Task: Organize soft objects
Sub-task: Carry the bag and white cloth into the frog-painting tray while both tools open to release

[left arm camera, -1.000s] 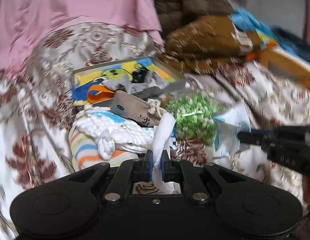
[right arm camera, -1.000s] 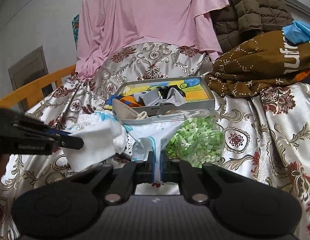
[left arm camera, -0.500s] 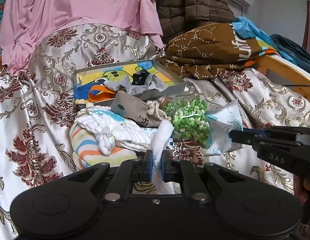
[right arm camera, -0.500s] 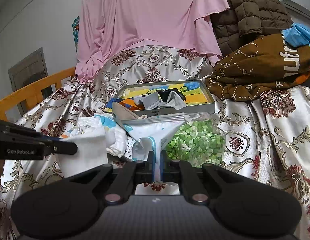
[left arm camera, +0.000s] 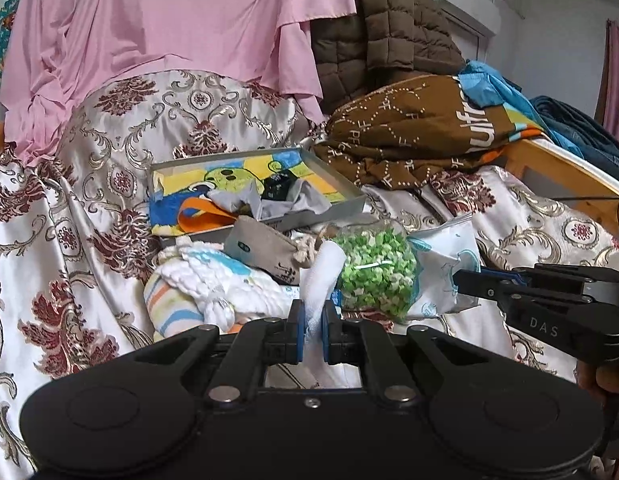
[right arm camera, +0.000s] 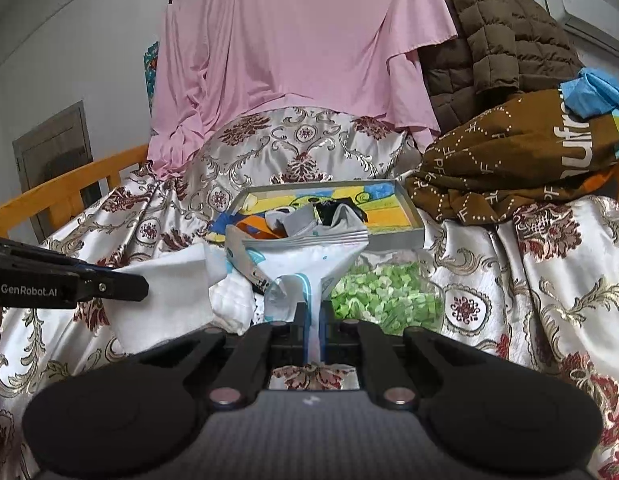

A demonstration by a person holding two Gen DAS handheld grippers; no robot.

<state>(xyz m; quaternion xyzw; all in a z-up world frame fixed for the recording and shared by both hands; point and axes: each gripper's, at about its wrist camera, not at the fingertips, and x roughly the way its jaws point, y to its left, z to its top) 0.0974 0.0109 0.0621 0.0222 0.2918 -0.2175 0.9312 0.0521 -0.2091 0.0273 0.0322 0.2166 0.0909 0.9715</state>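
Observation:
My left gripper (left arm camera: pixel 311 322) is shut on a white cloth (left arm camera: pixel 323 276) that stands up from between its blue pads. The right wrist view shows the same gripper (right arm camera: pixel 143 286) at the left, with the cloth (right arm camera: pixel 165 300) hanging off it. My right gripper (right arm camera: pixel 313 320) is shut on a white plastic bag with blue print (right arm camera: pixel 309 264), pulled up into a funnel shape. In the left wrist view it (left arm camera: pixel 459 280) pinches that bag (left arm camera: pixel 445 260) from the right. Between them lies a clear bag of green bits (left arm camera: pixel 373 272) (right arm camera: pixel 385 292).
A grey tray (left arm camera: pixel 329 216) (right arm camera: pixel 393 236) holding an orange strap and grey and black cloths sits behind. A grey pouch (left arm camera: pixel 261 248), a white knitted piece (left arm camera: pixel 213 280) and a striped cloth (left arm camera: pixel 169 308) lie at the left. Brown blanket (right arm camera: pixel 509 160), pink garment (right arm camera: pixel 289 60), wooden rail (right arm camera: pixel 61 192).
My left gripper has risen a little with the white cloth, which now hangs wider in the right wrist view. The right gripper and its bag have stayed in place.

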